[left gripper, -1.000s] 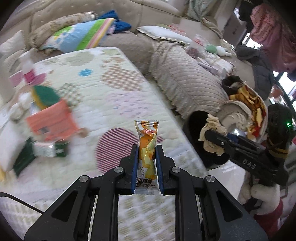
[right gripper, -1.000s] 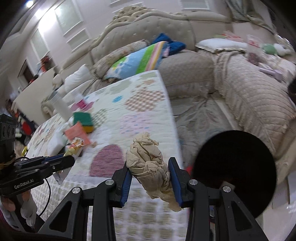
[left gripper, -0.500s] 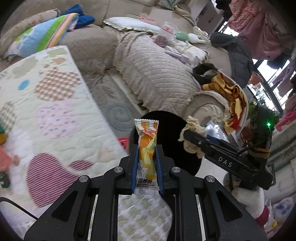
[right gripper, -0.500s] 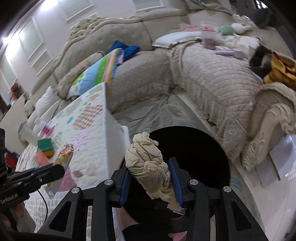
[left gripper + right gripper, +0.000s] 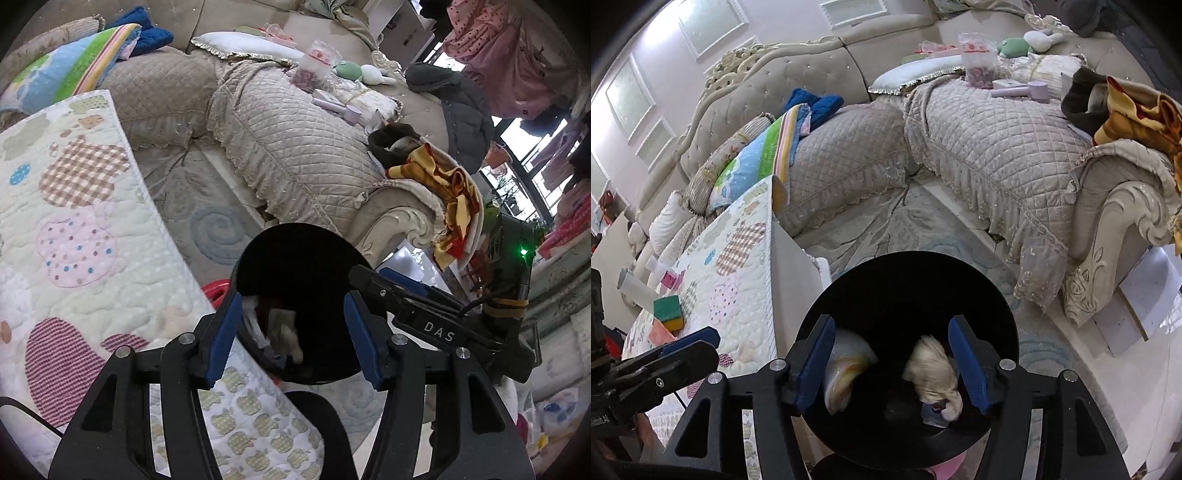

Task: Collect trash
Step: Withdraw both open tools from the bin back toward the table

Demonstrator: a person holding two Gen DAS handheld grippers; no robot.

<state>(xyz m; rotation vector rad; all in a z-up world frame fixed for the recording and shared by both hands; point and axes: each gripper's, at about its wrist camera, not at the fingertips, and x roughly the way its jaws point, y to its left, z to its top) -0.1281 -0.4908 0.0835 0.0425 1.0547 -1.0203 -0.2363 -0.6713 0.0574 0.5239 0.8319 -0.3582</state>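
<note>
A round black trash bin (image 5: 295, 243) (image 5: 908, 273) stands on the floor beside the quilted table. My left gripper (image 5: 293, 341) hangs open and empty over the bin's mouth. My right gripper (image 5: 892, 363) is also open and empty over the bin. A crumpled beige tissue (image 5: 932, 373) (image 5: 282, 332) is inside the bin, blurred. The orange snack wrapper (image 5: 846, 373) is inside too, at the left. The right gripper's body (image 5: 436, 328) shows in the left wrist view; the left gripper's fingers (image 5: 690, 343) show in the right wrist view.
The quilted table (image 5: 74, 236) (image 5: 731, 295) lies left of the bin, with a green sponge (image 5: 668, 312), a pink packet (image 5: 668, 278) and a white bottle (image 5: 633, 290) on it. A beige sofa (image 5: 295, 147) (image 5: 997, 147) curves behind the bin.
Both grippers opened over the bin. The snack wrapper left my left gripper and the tissue left my right gripper; both dropped into the bin.
</note>
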